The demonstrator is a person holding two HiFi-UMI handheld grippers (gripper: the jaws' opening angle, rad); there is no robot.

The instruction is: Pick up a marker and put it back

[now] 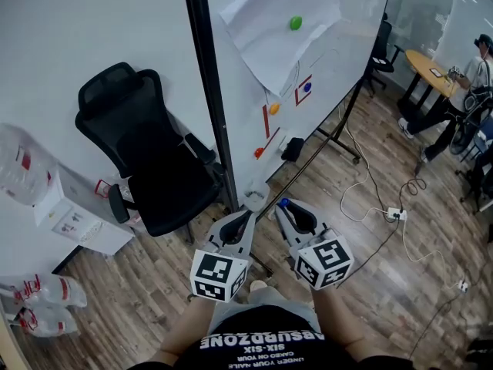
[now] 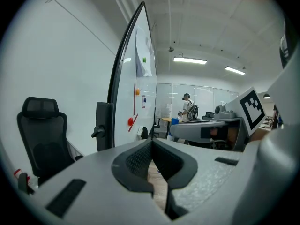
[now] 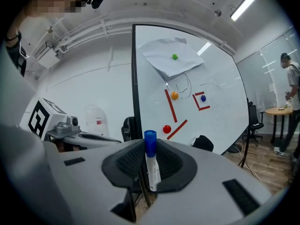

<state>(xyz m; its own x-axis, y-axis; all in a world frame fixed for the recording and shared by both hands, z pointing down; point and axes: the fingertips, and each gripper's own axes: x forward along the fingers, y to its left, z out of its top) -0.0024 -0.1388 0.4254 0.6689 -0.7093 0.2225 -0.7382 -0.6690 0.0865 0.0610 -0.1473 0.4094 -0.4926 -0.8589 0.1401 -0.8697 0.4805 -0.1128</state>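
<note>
The right hand-held gripper (image 1: pixel 286 206) pinches a blue-capped whiteboard marker (image 3: pixel 151 165). The marker stands upright between its pads, with the cap poking out above the jaw tips. Just to its left, the left hand-held gripper (image 1: pixel 248 216) has its jaws pressed together on nothing. Both point roughly level toward the whiteboard (image 1: pixel 308 45), which stands ahead of them and a little to the right. A black eraser (image 1: pixel 293 149) sits low on the board, beyond the marker's tip. A black office chair (image 1: pixel 146 153) is off to the left of the left hand-held gripper.

I judge the marker is picked up and the return is yet to come; I cannot tell where it belongs.

The barrel is round and smooth, and the hold looks to be on its lower part. A bump of the cap against the board or its black frame (image 1: pixel 208 91) could swivel it in the pads or push it out. It would then drop to the wood floor (image 1: pixel 370 284), among the cables there. The two hand-held grippers also ride close together, so a careless swing of the left one could knock the marker.
</note>
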